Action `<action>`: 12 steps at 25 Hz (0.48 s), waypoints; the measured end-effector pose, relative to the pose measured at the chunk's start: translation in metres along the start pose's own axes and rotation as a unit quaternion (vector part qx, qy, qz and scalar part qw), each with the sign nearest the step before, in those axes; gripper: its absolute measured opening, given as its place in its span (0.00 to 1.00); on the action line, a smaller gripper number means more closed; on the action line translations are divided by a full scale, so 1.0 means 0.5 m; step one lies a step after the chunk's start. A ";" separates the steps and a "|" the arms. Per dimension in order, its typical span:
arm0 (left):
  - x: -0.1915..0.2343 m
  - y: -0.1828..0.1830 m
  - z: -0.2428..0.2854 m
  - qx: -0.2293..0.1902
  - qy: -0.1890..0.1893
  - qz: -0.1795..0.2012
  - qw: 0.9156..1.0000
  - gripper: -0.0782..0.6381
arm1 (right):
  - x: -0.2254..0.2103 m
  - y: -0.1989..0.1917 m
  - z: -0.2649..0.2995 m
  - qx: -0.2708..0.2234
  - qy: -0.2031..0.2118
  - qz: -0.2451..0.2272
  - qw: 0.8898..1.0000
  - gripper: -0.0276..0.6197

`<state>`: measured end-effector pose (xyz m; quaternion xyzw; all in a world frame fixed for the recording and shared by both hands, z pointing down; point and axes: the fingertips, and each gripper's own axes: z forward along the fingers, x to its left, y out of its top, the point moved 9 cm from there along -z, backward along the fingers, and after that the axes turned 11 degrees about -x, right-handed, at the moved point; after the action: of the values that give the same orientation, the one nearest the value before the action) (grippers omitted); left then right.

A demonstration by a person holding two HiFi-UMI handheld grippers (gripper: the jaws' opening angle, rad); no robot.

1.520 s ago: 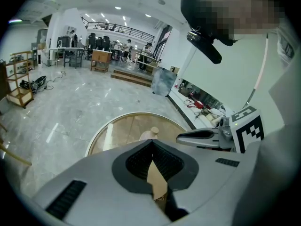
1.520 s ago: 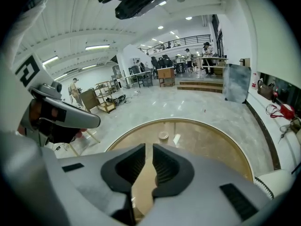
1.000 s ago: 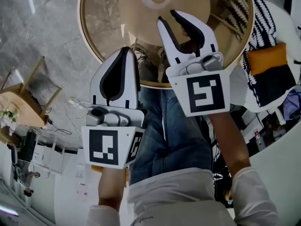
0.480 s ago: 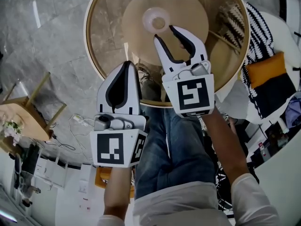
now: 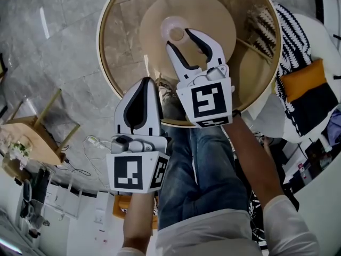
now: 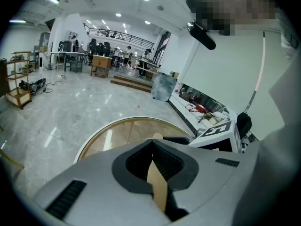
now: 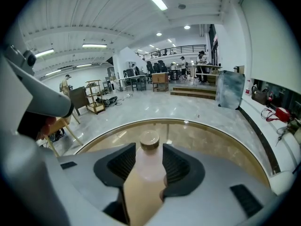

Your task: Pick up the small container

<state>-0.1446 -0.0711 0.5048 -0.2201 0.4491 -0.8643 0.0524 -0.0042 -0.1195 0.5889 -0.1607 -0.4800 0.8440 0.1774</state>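
The small container (image 5: 173, 30), a pale translucent bottle with a tan cap, stands upright on the wooden disc (image 5: 213, 9) of a round glass table (image 5: 114, 41). My right gripper (image 5: 180, 38) is just short of it, with the jaws opening wide on either side. In the right gripper view the container (image 7: 148, 173) stands between the two dark pads (image 7: 178, 166), and small gaps show on both sides. My left gripper (image 5: 143, 84) is held back near the table's near rim, jaws shut and empty; its tips (image 6: 153, 142) meet in the left gripper view.
A black-and-white striped textile (image 5: 292, 31) and an orange cushion (image 5: 303, 71) lie at the right. At the left stands a wooden stool (image 5: 37, 127). The person's legs in jeans (image 5: 205, 169) are below the table's rim. A woven item (image 5: 264, 12) shows under the glass.
My right gripper has moved forward and left toward the container, and its jaws have spread wider. The left gripper has stayed shut and hardly shifted.
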 end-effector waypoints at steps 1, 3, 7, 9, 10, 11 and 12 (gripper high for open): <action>-0.001 0.000 0.000 0.001 -0.001 0.002 1.000 0.12 | -0.002 -0.001 0.003 -0.001 -0.002 0.001 1.000 0.34; -0.002 0.001 0.000 0.003 -0.001 0.004 1.000 0.12 | -0.007 -0.001 0.010 -0.001 -0.004 0.004 1.000 0.33; -0.002 0.003 0.002 0.007 -0.005 0.009 1.000 0.12 | -0.009 -0.001 0.023 -0.005 -0.004 0.004 1.000 0.34; -0.003 0.004 0.001 0.008 -0.006 0.012 1.000 0.12 | -0.005 -0.002 0.026 -0.007 -0.003 0.003 1.000 0.33; -0.004 0.003 0.000 0.008 -0.006 0.012 1.000 0.12 | -0.004 -0.003 0.027 -0.008 -0.003 0.003 1.000 0.33; -0.005 0.002 -0.001 0.009 -0.006 0.012 1.000 0.12 | -0.003 -0.003 0.028 -0.008 -0.003 0.003 1.000 0.33; -0.005 0.002 -0.002 0.010 -0.006 0.011 1.000 0.12 | -0.002 -0.003 0.030 -0.008 -0.003 0.003 1.000 0.33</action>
<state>-0.1427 -0.0702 0.5027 -0.2201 0.4429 -0.8666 0.0668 -0.0094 -0.1304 0.5976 -0.1607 -0.4868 0.8411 0.1723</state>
